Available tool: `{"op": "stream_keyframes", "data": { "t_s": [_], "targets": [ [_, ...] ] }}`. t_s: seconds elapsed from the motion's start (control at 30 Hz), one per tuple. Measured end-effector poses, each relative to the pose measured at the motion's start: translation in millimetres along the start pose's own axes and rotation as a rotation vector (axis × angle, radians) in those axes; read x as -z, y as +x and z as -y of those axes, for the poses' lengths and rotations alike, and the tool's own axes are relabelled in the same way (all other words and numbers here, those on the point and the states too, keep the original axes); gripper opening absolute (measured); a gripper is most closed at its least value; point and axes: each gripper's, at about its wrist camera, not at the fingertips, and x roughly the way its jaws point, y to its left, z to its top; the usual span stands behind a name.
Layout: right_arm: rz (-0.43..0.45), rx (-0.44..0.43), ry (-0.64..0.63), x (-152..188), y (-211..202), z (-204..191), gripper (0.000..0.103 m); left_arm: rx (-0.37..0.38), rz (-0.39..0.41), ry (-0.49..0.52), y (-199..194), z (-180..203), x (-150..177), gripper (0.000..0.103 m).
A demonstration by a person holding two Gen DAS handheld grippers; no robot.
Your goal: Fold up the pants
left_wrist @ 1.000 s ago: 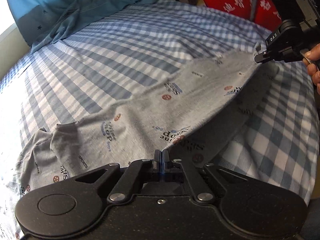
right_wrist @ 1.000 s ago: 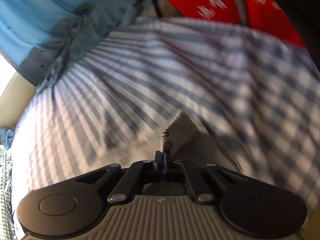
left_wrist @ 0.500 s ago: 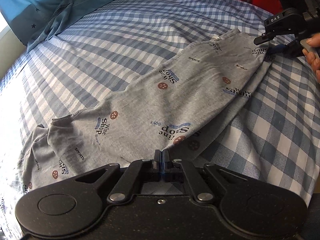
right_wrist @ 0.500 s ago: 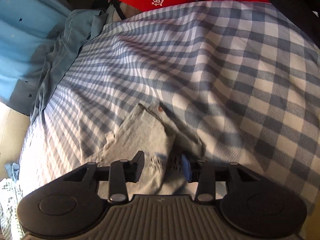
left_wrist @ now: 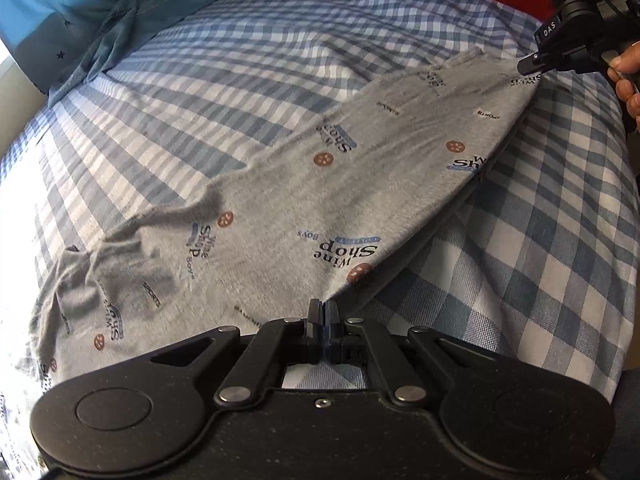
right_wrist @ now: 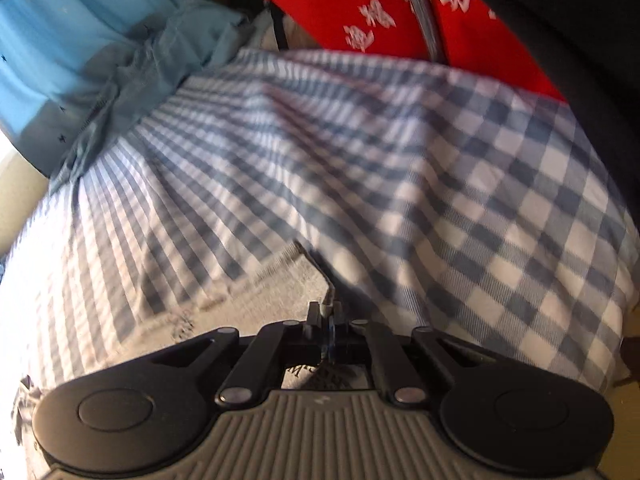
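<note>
Grey printed pants (left_wrist: 304,200) stretch across a blue checked bed (left_wrist: 240,80). My left gripper (left_wrist: 322,312) is shut on the pants' near edge. My right gripper (left_wrist: 528,66) shows at the upper right of the left wrist view, pinching the far corner of the pants and holding it taut and lifted. In the right wrist view my right gripper (right_wrist: 326,314) is shut on the grey pants (right_wrist: 280,284). The far left part of the pants lies crumpled on the bed.
A blue-grey garment (left_wrist: 152,12) lies heaped at the bed's far left. A red cloth with white characters (right_wrist: 384,8) lies at the far right edge. The bed edge drops off on the right (left_wrist: 616,240).
The right gripper opened half a second ago and has closed again on the pants' corner. The pants' right edge is lifted and taut again between both grippers.
</note>
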Motion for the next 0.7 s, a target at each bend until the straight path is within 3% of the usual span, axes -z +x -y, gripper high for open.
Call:
{"op": "stream_keyframes", "data": {
  "t_s": [0.1, 0.2, 0.3, 0.37, 0.43, 0.5, 0.57, 0.7],
  "targets": [
    [0.003, 0.033, -0.052, 5, 2, -3, 0.003, 0.038, -0.036, -0.048, 7, -4, 5, 0.003],
    [-0.008, 0.041, -0.089, 6, 3, -5, 0.005, 0.095, -0.047, -0.139, 7, -14, 11, 0.02],
    [-0.01, 0.071, -0.144, 4, 1, -13, 0.015, 0.117, -0.035, -0.247, 3, -26, 17, 0.041],
    [0.003, 0.102, -0.217, 4, 0, -24, 0.037, 0.104, -0.022, -0.343, -2, -36, 20, 0.061],
    [0.034, 0.132, -0.301, 9, -4, -41, 0.073, 0.071, -0.014, -0.452, -7, -50, 26, 0.074],
    [0.066, 0.14, -0.402, 17, -7, -64, 0.088, 0.014, -0.025, -0.568, -12, -67, 36, 0.083],
    [0.081, 0.111, -0.491, 30, -7, -87, 0.094, -0.049, -0.039, -0.684, -18, -85, 49, 0.086],
    [0.014, -0.053, -0.623, 61, 1, -143, 0.1, -0.18, -0.064, -0.906, -36, -132, 88, 0.09]
  ]
}}
